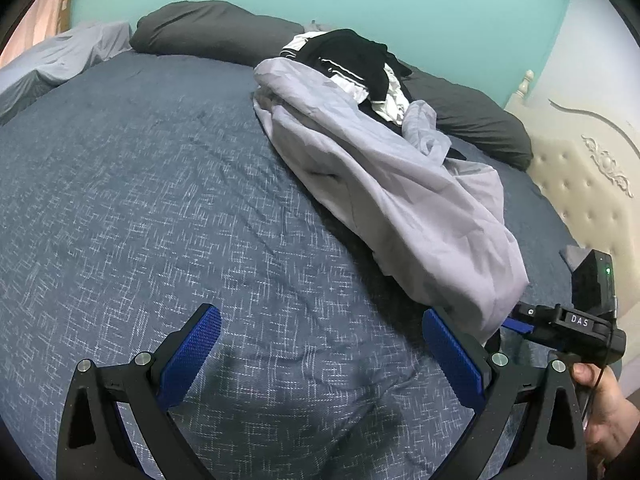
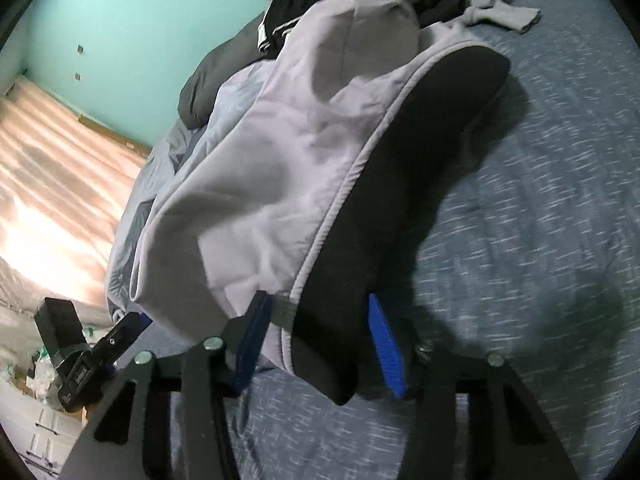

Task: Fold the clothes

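A light grey garment (image 1: 400, 200) with a black lining (image 2: 420, 168) stretches from the clothes pile toward the bed's near right side. Its near end hangs above the cover and casts a shadow. My right gripper (image 2: 320, 340) is shut on the garment's hem, with bunched fabric filling the gap between its blue pads (image 2: 386, 344). In the left wrist view the right gripper (image 1: 520, 322) shows at the right, held by a hand (image 1: 604, 408). My left gripper (image 1: 320, 344) is open over bare bedcover just left of the garment, with nothing between its fingers.
The bed's blue patterned cover (image 1: 160, 200) fills most of the view. A pile of black and white clothes (image 1: 348, 60) lies at the back, with dark grey pillows (image 1: 212, 28) behind it. A cream headboard (image 1: 580, 184) stands at the right. A small grey piece (image 2: 504, 12) lies beyond the pile.
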{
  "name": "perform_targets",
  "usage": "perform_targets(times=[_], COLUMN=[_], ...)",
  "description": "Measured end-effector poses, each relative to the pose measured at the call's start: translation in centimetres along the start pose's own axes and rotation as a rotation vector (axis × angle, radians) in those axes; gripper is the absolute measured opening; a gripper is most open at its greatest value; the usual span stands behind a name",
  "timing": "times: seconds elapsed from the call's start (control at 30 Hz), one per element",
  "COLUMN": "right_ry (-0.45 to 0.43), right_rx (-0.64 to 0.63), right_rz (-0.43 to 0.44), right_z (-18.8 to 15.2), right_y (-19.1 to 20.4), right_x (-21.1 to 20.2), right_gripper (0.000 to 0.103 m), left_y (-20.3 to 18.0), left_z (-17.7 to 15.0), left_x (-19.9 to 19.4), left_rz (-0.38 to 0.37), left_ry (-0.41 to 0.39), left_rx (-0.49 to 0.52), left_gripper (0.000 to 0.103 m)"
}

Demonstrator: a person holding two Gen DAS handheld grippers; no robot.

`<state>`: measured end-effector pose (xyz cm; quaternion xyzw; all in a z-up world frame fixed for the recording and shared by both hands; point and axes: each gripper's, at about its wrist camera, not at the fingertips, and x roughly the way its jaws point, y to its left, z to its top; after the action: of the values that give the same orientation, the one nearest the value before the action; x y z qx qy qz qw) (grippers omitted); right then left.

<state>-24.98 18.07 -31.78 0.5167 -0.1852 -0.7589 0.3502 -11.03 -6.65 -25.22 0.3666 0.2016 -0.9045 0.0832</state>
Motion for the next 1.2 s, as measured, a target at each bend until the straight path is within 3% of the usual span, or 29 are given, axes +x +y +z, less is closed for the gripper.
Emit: perform_targets(times=[0.13, 0.2, 0.4, 0.6, 0.7, 0.8, 0.97, 1.03, 1.1, 1.2], right_ry=[-0.012, -0.019, -0.012, 0.018, 0.057, 0.083, 0.108, 0.114, 0.108, 0.076], right_rx=[-0.047, -0.061, -0.102, -0.181, -0.263, -0.309, -0.262, -0.260, -0.264, -0.264], right_rz=[0.029, 0.052, 0.146, 0.224, 0.194, 0.136, 0.071, 0.034, 0.007, -0.005], right_z=[-0.1, 0.1, 1.7, 3.7, 3.5, 2.8, 1.4, 1.1, 0.7, -0.3], right_y=[1.5, 2.5, 6.9, 12.6, 14.8, 13.9, 10.5, 9.3, 8.4, 6.7], right_x=[0.0, -0.1, 0.4, 2.6, 3.6, 3.1, 2.8, 2.6, 1.9, -0.2], right_gripper=[0.022, 0.007, 0.005, 0.005, 0.005, 0.005, 0.008, 0.019, 0.038, 0.040], left_y=[0.1, 0.2, 0.1, 0.3, 0.3, 0.5, 0.1, -0.3, -0.8, -1.2], left_z=[-0.1, -0.1, 0.1, 0.3, 0.3, 0.1, -0.2, -0.4, -0.5, -0.7], left_x=[0.0, 0.0, -0.1, -0.5, -0.6, -0.7, -0.3, -0.1, 0.1, 0.4], left_rz=[-0.004, -0.008, -0.031, -0.043, -0.044, -0.046, -0.055, -0.051, -0.048, -0.055], left_ry=[0.004, 0.006, -0.002, -0.013, -0.015, -0.013, -0.003, -0.001, -0.001, 0.005], left_rx=[0.001, 0.002, 0.004, -0.005, -0.005, -0.003, 0.001, 0.016, 0.032, 0.032], left_gripper=[0.103, 0.103, 0.103, 0.103, 0.103, 0.103, 0.103, 0.103, 0.103, 0.103])
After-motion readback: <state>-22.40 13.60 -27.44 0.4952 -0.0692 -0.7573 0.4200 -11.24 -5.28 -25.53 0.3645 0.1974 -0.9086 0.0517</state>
